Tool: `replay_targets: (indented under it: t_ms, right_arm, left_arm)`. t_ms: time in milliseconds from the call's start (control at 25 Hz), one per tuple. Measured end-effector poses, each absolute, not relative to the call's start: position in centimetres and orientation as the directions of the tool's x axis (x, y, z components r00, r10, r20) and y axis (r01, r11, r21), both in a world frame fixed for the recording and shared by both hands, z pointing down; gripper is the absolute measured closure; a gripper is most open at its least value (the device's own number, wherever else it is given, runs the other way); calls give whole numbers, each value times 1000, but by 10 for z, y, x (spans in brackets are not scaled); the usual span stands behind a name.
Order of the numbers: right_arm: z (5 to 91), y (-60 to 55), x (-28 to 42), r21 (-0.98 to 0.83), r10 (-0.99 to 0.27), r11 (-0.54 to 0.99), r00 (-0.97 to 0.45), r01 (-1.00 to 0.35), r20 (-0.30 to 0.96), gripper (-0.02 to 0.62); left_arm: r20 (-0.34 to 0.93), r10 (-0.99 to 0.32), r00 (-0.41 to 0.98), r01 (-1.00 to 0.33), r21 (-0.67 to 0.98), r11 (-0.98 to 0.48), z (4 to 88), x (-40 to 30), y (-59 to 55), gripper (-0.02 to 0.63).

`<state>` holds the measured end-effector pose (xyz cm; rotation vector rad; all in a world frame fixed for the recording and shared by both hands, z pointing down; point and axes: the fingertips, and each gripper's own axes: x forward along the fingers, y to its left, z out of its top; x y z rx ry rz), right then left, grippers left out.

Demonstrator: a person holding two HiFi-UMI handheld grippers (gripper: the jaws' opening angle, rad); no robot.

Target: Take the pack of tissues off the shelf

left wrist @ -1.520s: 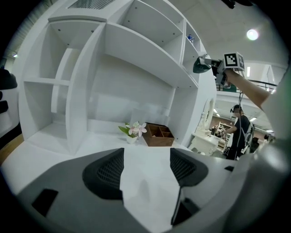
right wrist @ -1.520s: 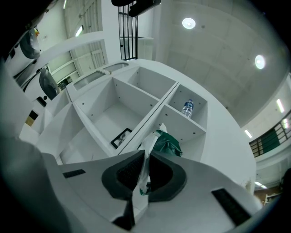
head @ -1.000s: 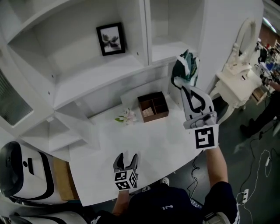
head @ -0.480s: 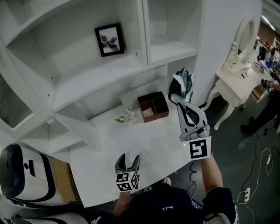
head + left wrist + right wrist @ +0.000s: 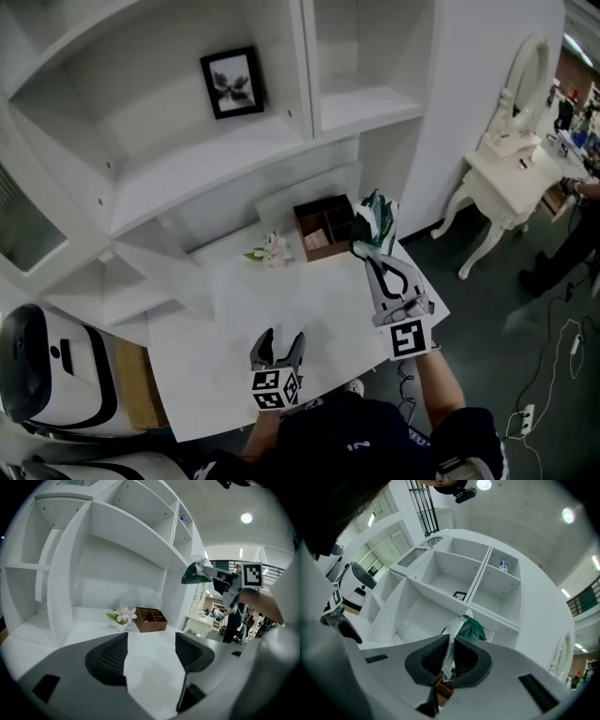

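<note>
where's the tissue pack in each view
Head view: tissue pack right of centre, held by the right gripper.
Left gripper view: tissue pack upper right, in mid-air.
Right gripper view: tissue pack dead centre, pinched in the right gripper.
Shared landmark: the brown wooden box.

This is a mock home room set up inside a large hall or lab. White shelves (image 5: 216, 159) hold a framed picture (image 5: 232, 82). A white table (image 5: 281, 319) carries flowers (image 5: 272, 250) and a wooden box (image 5: 328, 230). A white dressing table (image 5: 511, 178) with an oval mirror (image 5: 525, 80) stands alongside. Around this furniture the grey floor (image 5: 497, 309) has loose cables (image 5: 547, 370) and a power strip (image 5: 518, 419). A white machine (image 5: 42, 375) stands at the left. Overhead are a concrete ceiling (image 5: 525, 513), round lights (image 5: 483, 484) and a railing (image 5: 421, 501).
</note>
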<state>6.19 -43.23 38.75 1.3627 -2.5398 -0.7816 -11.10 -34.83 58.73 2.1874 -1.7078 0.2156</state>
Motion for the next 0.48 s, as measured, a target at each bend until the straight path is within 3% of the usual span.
replay_targets:
  t_ms: [480]
  right_arm:
    - [484, -406, 53, 410, -807, 556, -589, -723, 55, 578]
  left_arm:
    - [341, -897, 280, -955, 189, -227, 594, -93, -349, 290]
